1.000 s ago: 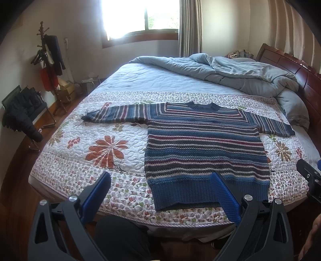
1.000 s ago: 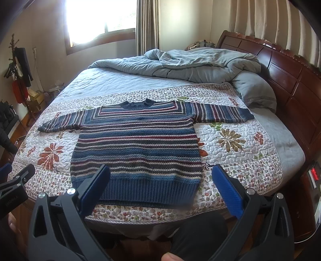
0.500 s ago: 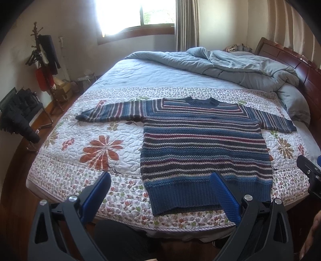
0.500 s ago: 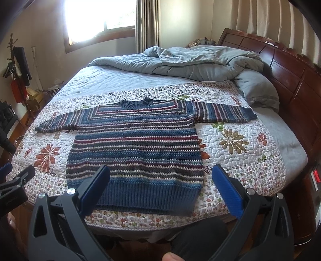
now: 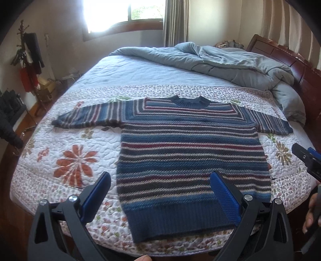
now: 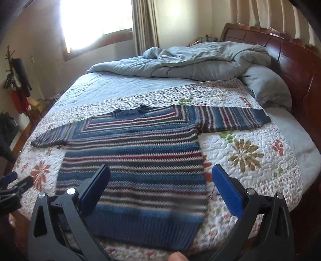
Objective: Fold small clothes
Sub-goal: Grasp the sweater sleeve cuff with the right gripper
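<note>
Both gaping grippers hide parts of the sweater hem.

Sweater hem blurred, right view

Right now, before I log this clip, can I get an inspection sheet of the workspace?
Surface: floral quilt spread over the bed, reaching its near edge.
Job's things: striped sweater lying flat and face up, both sleeves out sideways, hem toward the cameras, unfolded.
Clutter: rumpled grey duvet bunched toward the headboard.
Grippers: left gripper jaws wide apart over the hem's left part, holding nothing; right gripper jaws wide apart over the hem's right part, holding nothing.
Cables: nothing seen.
Surroundings: bright window, curtains, coat rack with hanging clothes, wooden floor.
</note>
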`<state>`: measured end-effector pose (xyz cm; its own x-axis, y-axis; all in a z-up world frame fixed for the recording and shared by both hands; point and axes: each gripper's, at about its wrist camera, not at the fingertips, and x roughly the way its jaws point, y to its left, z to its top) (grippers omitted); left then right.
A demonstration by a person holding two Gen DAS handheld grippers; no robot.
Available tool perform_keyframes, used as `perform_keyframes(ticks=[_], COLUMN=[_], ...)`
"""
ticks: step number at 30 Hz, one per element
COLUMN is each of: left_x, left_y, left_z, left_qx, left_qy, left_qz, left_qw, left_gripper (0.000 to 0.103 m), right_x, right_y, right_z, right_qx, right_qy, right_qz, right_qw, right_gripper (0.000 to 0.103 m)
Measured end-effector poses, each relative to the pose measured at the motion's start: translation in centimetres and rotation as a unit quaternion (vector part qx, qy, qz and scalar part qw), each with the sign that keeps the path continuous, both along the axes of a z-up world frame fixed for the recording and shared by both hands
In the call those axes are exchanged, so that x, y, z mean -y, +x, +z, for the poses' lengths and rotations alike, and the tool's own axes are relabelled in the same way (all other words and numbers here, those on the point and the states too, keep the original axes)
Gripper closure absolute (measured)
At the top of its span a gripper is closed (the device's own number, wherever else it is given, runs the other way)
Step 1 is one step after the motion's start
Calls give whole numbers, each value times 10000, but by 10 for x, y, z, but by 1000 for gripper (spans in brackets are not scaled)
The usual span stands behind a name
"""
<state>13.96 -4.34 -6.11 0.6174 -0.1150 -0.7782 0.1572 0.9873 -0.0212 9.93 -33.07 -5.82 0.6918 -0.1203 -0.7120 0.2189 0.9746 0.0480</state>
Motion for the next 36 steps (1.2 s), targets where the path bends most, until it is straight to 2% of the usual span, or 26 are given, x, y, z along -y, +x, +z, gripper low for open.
perform_keyframes(ticks=[4,7,8,13,15,17,20,22,24,25,27,28,29,30,33,36], left_x=[18,30,35,59,67,77,92,103,113,118,127,131,134,138,149,157], left_y=[21,35,39,55,57,60,62,63,64,65,66,67,67,67,70,72], left_z=[-9,-16,-18,-30,-35,-42,-54,-62,-67,-69,-74,-76,-78,-80,-86,-92], left_qx=[23,-13,-14,-28,-4,-38,-150,-182,-213,-231,-261,-273,-286,-298,-324,-370], left_qy=[84,104,118,212,251,288,344,414,452,454,443,443,450,467,543,594], left_qz=[-66,-148,-173,-399,-483,-593,-751,-846,-898,-918,-951,-967,-984,-1003,-1036,-1052], left_qw=[9999,9998,9998,9990,9985,9978,9965,9954,9947,9945,9941,9940,9937,9934,9926,9920], left_gripper=[4,4,4,4,4,4,4,4,4,4,4,4,4,4,4,4], right_x=[37,77,103,197,255,309,368,402,438,449,473,483,493,499,512,523], right_y=[30,51,62,92,97,96,94,95,95,97,107,112,118,123,137,142], right_z=[-14,-32,-44,-76,-88,-98,-103,-108,-115,-117,-125,-131,-140,-145,-157,-165], right_qx=[-129,-388,-530,-825,-819,-723,-554,-394,-26,102,184,183,197,187,77,116], right_qy=[155,821,1275,2257,2607,2944,2994,3223,3480,3524,3553,3652,3827,3901,3834,3831], right_qz=[-76,-163,-262,-766,-1254,-1695,-2109,-2279,-2562,-2621,-2679,-2626,-2569,-2566,-2588,-2760], right_qw=[9998,9957,9901,9677,9537,9378,9289,9179,9018,8983,8954,8929,8872,8841,8866,8815], right_gripper=[2,2,2,3,3,3,3,3,4,5,26,48,58,60,60,53])
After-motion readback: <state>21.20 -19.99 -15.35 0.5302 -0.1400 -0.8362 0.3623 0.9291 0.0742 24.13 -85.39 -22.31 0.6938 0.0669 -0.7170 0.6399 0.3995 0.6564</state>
